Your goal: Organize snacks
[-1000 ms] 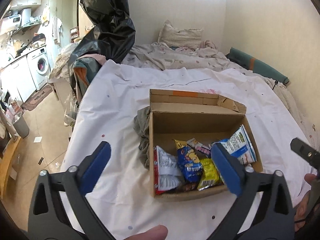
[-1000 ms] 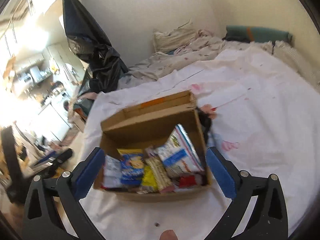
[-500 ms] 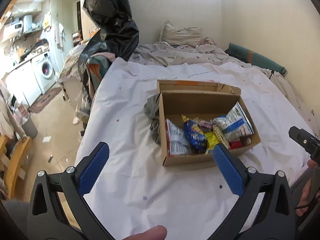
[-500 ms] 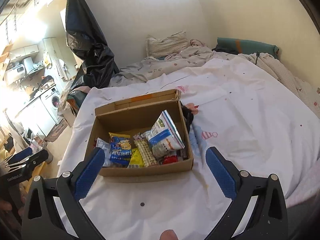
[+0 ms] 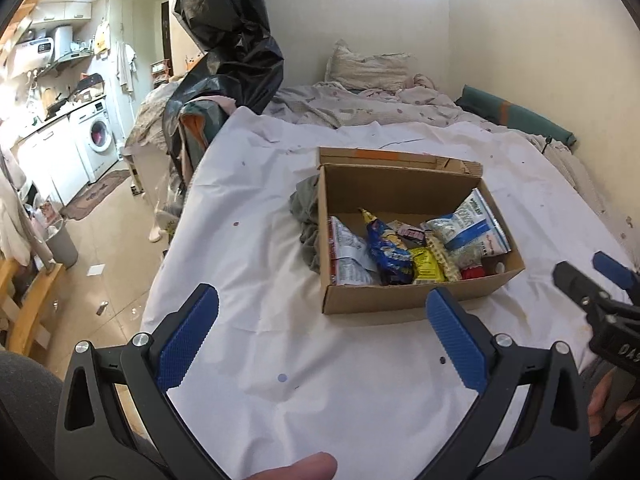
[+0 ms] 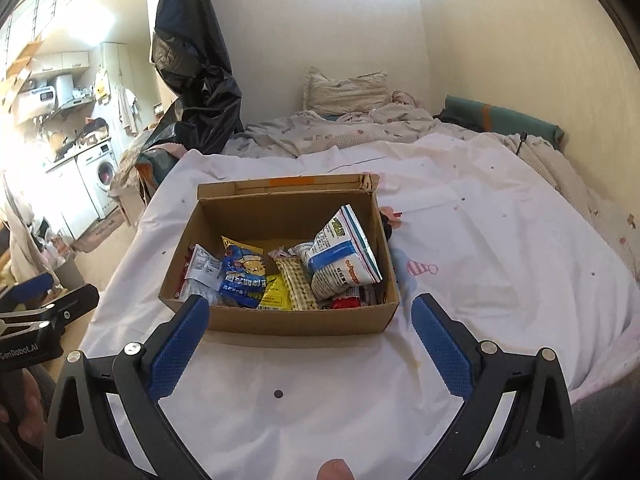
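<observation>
- Your left gripper [image 5: 322,320]: jaws spread wide, holding nothing, hovering above the white sheet [image 5: 248,264] short of the box.
- Your right gripper [image 6: 310,326]: jaws likewise wide apart and empty, its left pad just at the box's near left corner in its own view.
- Cardboard box [image 6: 280,318]: open-topped, sitting on the sheet-covered bed, back flap standing up.
- Snacks, all inside the box: silver packet [image 6: 200,270] at left, blue bag [image 6: 242,278], yellow packet [image 6: 276,294], checked packet [image 6: 296,284], big white-and-blue bag [image 6: 344,258] leaning on the right wall, red item [image 6: 346,302] beneath it.
- Grey cloth [image 5: 306,216]: bunched against the box's left wall.
- Black plastic bag [image 5: 232,36]: hanging beyond the bed's far left corner.
- Open room: bare sheet in front of and to the right of the box; the bed's left edge drops to the tiled floor [image 5: 108,252].
</observation>
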A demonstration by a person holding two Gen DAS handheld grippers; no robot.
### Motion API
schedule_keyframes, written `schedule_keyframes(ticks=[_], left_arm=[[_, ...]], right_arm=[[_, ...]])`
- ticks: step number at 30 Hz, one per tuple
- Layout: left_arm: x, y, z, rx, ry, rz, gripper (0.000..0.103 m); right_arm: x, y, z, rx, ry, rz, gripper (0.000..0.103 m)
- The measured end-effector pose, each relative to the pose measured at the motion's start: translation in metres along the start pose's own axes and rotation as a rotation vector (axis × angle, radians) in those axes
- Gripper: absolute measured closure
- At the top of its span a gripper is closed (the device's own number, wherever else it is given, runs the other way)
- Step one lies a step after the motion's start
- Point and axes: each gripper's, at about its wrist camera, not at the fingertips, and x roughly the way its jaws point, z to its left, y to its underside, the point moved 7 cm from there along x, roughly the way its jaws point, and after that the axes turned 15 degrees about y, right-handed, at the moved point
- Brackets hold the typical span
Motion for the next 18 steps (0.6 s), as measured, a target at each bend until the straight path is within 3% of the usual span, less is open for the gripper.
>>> schedule_keyframes(ticks=[18], left_arm=[[0.007, 0.002, -0.006, -0.022, 0.030, 0.024, 0.000]], right_arm=[[0.012, 0.004, 0.004, -0.018, 0.014, 0.036, 0.000]])
